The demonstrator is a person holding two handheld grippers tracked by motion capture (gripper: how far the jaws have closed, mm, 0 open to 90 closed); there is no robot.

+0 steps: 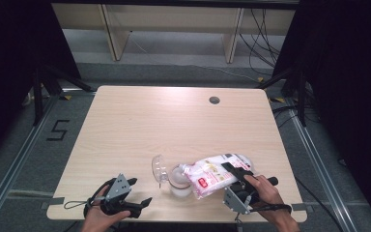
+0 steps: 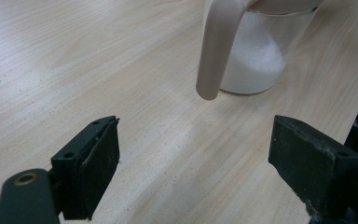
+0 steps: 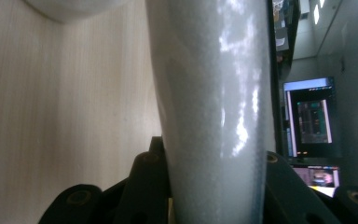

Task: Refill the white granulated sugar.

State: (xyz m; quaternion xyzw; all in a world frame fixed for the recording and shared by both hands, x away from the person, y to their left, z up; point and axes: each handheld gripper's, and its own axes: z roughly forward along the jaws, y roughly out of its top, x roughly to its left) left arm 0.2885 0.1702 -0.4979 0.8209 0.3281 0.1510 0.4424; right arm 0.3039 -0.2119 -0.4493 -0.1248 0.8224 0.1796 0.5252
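Right claw clamped on a white plastic bag, tilted over a clear glass jar near the table's front edge; left claw apart, empty.

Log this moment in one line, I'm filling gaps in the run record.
action: pouring bag into jar | right gripper: shut on bag | left gripper: open, idle near jar | jar: part-filled, lid open

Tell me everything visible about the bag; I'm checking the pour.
The bag is a white, glossy plastic pouch with red and yellow print, full of fine white grains. It is tilted, open corner down over the jar near the table's front edge. The right gripper is clamped on its raised end, jaws pressing both sides.
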